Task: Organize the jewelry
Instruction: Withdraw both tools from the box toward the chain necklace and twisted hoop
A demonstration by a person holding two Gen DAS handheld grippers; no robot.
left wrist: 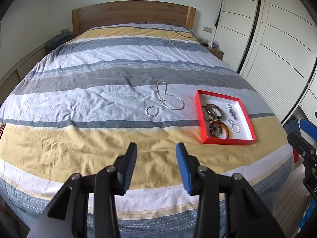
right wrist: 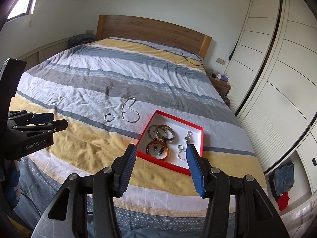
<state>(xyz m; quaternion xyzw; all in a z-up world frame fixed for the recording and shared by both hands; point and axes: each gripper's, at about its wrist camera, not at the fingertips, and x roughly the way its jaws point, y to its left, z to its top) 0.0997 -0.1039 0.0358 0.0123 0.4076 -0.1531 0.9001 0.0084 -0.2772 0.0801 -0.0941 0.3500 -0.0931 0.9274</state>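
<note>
A red box with a white inside lies on the bed and holds brown bangles, silver rings and a small silver piece. A silver necklace and a small silver bracelet lie loose on the bedspread left of the box. My left gripper is open and empty, above the yellow stripe, short of the jewelry. My right gripper is open and empty, just before the box's near edge. The left gripper also shows in the right wrist view.
The striped bedspread covers a wide bed with a wooden headboard. A black cable lies near the pillows end. White wardrobes stand at the right, with a nightstand beside the bed.
</note>
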